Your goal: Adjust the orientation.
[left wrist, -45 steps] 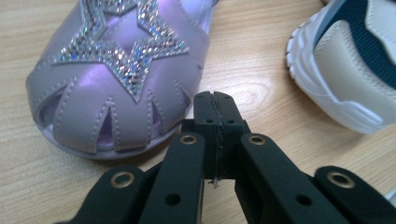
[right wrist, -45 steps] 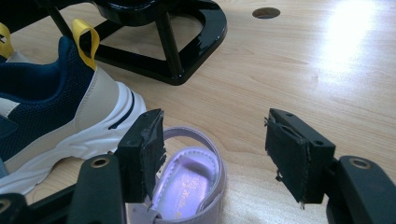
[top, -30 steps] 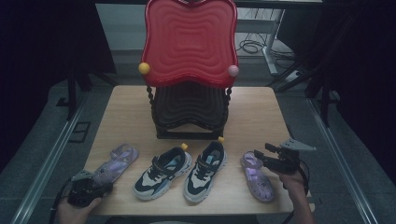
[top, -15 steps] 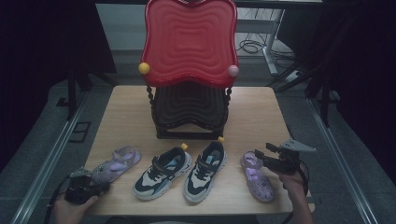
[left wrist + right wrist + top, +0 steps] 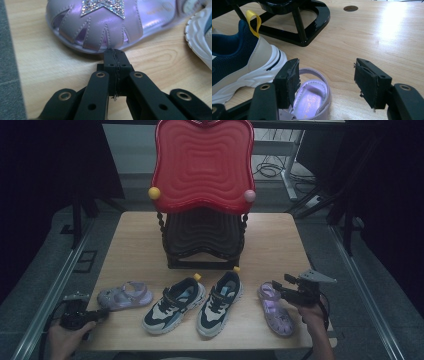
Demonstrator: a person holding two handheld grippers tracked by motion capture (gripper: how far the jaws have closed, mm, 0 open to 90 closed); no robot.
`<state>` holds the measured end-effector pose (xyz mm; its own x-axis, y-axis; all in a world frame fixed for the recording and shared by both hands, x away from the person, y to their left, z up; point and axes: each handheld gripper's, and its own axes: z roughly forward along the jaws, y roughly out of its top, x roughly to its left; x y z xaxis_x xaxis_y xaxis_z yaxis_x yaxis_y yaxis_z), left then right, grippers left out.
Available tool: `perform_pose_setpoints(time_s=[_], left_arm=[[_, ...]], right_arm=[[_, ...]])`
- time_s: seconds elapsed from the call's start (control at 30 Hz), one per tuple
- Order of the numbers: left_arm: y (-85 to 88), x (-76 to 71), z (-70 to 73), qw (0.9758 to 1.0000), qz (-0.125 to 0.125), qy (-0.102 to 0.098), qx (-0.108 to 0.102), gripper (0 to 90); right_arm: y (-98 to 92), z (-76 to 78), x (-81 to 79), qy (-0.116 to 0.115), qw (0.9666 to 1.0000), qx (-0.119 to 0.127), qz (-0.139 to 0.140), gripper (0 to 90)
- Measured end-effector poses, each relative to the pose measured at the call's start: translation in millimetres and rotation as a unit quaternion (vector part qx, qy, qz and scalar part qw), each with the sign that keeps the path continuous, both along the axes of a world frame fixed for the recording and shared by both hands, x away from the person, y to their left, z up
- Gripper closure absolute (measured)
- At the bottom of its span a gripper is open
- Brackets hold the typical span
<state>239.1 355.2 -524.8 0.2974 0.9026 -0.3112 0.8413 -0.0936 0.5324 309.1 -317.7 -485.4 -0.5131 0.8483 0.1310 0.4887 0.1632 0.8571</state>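
Two purple sandals flank a pair of navy-and-white sneakers along the table's front edge. The left sandal (image 5: 125,295) (image 5: 100,27), with a glitter star, lies toe toward my left gripper (image 5: 102,313) (image 5: 115,53). That gripper is shut with nothing between its jaws. Its tips sit right at the toe, and I cannot tell whether they touch it. My right gripper (image 5: 281,289) (image 5: 328,80) is open just above the heel end of the right sandal (image 5: 276,310) (image 5: 312,98). One pad (image 5: 290,80) hangs over the heel strap, and the other is over bare wood.
The left sneaker (image 5: 175,304) and right sneaker (image 5: 220,302) (image 5: 239,65) lie between the sandals. Behind them stands a black rack (image 5: 205,240) (image 5: 294,17) with a red wavy panel (image 5: 202,162). A round hole (image 5: 350,8) is in the table (image 5: 280,245).
My left gripper has drawn back to the left, toward the table's corner, still shut. The left sandal now lies a little flatter along the front edge. The right gripper has stayed put.
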Motion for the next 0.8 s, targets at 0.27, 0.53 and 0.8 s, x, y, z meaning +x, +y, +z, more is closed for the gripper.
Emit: perform_pose_setpoints(time_s=[0.27, 0.53, 0.8], left_arm=[[12.2, 16.0, 0.2, 1.0, 0.007, 0.002, 0.002, 88.8], [21.3, 39.0, -2.1, 0.9999, 0.01, 0.008, -0.006, 89.7], [22.1, 61.7, 4.1, 0.9999, 0.007, 0.008, -0.007, 89.7]], right_arm=[[2.8, -1.6, -0.4, 0.002, 1.0, -0.004, 0.004, 37.0], [3.5, -4.6, 0.0, 0.009, 0.9999, -0.005, 0.003, 37.2], [2.4, -5.8, -0.1, 0.011, 0.9999, -0.002, -0.001, 37.4]])
